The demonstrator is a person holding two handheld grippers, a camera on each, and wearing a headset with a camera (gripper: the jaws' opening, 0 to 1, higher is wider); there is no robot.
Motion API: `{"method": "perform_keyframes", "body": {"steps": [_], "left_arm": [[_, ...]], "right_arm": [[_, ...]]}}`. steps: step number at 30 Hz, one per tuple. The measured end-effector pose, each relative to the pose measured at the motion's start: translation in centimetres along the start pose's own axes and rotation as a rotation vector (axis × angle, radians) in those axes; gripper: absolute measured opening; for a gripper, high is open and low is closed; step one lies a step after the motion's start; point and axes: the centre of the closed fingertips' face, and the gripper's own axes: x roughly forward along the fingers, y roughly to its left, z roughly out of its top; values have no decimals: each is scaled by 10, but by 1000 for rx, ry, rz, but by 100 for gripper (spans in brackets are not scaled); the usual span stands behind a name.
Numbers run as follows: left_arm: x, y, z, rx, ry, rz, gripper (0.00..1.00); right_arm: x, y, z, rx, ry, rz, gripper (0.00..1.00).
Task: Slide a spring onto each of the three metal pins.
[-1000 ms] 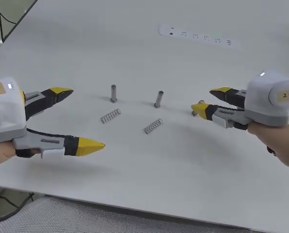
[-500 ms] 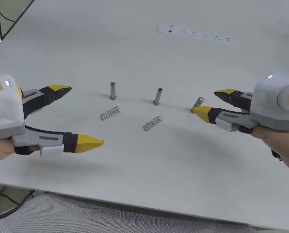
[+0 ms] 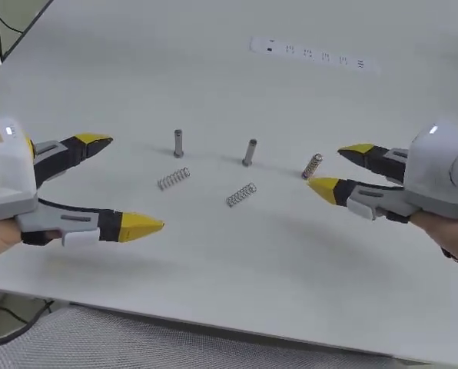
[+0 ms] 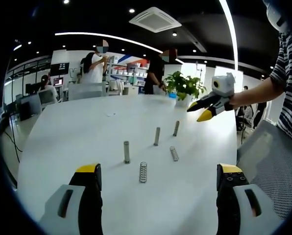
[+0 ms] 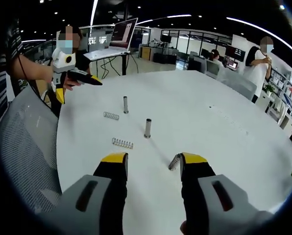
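Two bare metal pins (image 3: pixel 178 144) (image 3: pixel 250 152) stand upright on the white table (image 3: pixel 237 292). A third pin to their right carries a spring (image 3: pixel 313 165) around it. Two loose springs (image 3: pixel 173 179) (image 3: pixel 241 194) lie flat in front of the bare pins. My right gripper (image 3: pixel 338 168) hovers open just right of the sprung pin, holding nothing. In the right gripper view that pin (image 5: pixel 175 161) sits beside the right-hand jaw, between the open fingertips (image 5: pixel 195 157). My left gripper (image 3: pixel 121 183) is open and empty at the left, well short of the nearest loose spring (image 4: pixel 143 172).
A white power strip (image 3: pixel 313 55) lies at the far side of the table. The table's near edge (image 3: pixel 214 330) runs below the grippers, with a grey chair (image 4: pixel 268 161) by it. People stand in the office behind the table.
My right gripper has drawn back from the right-hand pin toward me, uncovering the spring that sits on it. The left gripper has stayed where it was.
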Motion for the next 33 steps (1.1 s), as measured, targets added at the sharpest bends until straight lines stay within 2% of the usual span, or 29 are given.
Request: {"method": "perform_keyframes", "body": {"steps": [7, 18, 22, 25, 30, 31, 33], "left_arm": [[-1, 0, 0, -3, -4, -4, 97], [0, 1, 1, 6, -2, -7, 97], [1, -1, 1, 7, 4, -11, 97], [1, -1, 0, 8, 7, -11, 97], [0, -1, -1, 8, 8, -10, 97], [-1, -1, -1, 9, 8, -10, 97], [-1, -2, -1, 9, 10, -10, 97]], "right_arm": [[8, 18, 1, -123, 47, 75, 42], [21, 31, 7, -308, 102, 175, 39], [30, 37, 7, -378, 122, 217, 38], [37, 42, 7, -472, 148, 246, 35], [48, 50, 10, -547, 164, 288, 33], [50, 51, 10, -586, 172, 299, 33], [53, 53, 11, -599, 178, 305, 32]]}}
